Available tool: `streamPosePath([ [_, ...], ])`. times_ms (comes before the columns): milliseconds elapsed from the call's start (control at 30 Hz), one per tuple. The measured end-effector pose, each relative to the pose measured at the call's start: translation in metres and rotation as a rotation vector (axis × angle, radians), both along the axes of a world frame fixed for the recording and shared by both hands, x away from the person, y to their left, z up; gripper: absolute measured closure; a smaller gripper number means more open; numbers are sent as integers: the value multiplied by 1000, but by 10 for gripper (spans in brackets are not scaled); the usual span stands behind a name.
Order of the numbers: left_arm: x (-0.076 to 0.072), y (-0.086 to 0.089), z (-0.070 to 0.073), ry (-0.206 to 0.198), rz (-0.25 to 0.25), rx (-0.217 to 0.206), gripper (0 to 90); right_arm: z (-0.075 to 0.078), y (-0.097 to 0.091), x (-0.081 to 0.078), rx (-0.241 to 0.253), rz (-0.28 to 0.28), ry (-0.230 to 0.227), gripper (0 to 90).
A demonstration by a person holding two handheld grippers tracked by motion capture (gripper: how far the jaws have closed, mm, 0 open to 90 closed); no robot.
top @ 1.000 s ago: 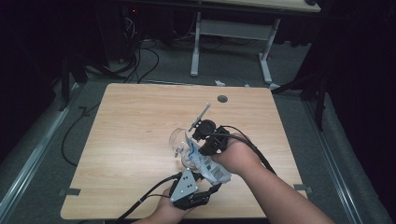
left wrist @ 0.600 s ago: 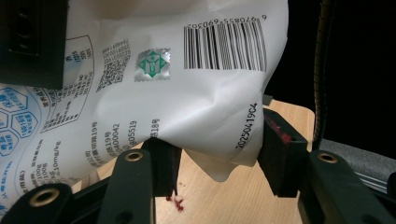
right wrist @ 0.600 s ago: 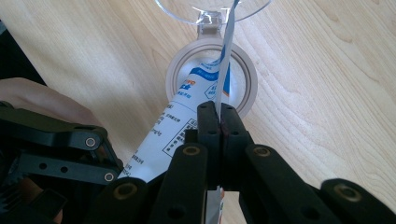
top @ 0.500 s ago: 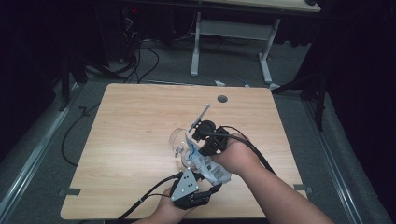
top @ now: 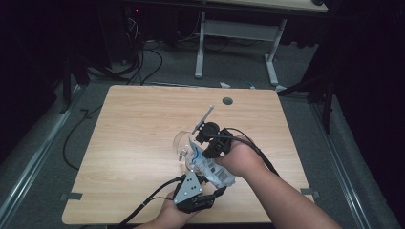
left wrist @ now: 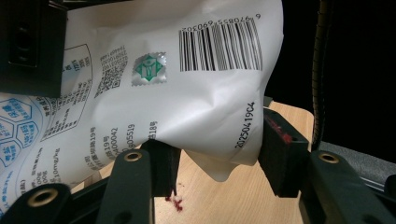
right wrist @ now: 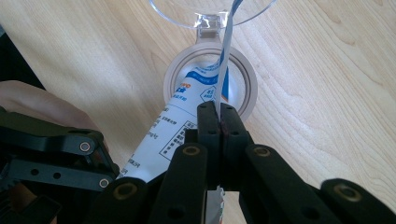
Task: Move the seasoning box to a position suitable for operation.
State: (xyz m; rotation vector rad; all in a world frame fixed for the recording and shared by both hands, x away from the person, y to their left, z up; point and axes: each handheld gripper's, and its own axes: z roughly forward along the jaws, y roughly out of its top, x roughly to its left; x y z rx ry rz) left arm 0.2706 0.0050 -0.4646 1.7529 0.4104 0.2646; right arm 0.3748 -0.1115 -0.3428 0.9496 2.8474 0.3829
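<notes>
Nothing has shifted since a second ago: both hands keep their places over the near half of the table (top: 143, 119). One white pouch (top: 212, 168) lies slanted between the two grippers, its mouth end pointed at one clear cup (top: 184, 143) that lies tipped beside one round lid (right wrist: 210, 79). The left gripper (top: 205, 183) is clamped on the pouch's bottom, barcode end, its pads pressing the sides in. The right gripper (right wrist: 218, 121) has its jaws squeezed together on a thin strip (right wrist: 224, 56) at the pouch's top. I judge the step to be tearing the pouch open; next, the right hand should pull the strip away while the left holds firm.
</notes>
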Motion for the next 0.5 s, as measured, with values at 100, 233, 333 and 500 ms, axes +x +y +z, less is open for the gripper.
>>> streamPosePath([
  [100,0,0,0,-1,0,-3,531,0,0,0,0,-1,1,897],
  [233,0,1,1,-3,0,-3,531,1,1,0,-3,-1,1,897],
  [333,0,1,1,-4,-1,-4,532,1,0,0,0,-3,2,897],
  [500,0,1,1,-5,-2,-4,532,1,0,0,2,3,-2,897],
])
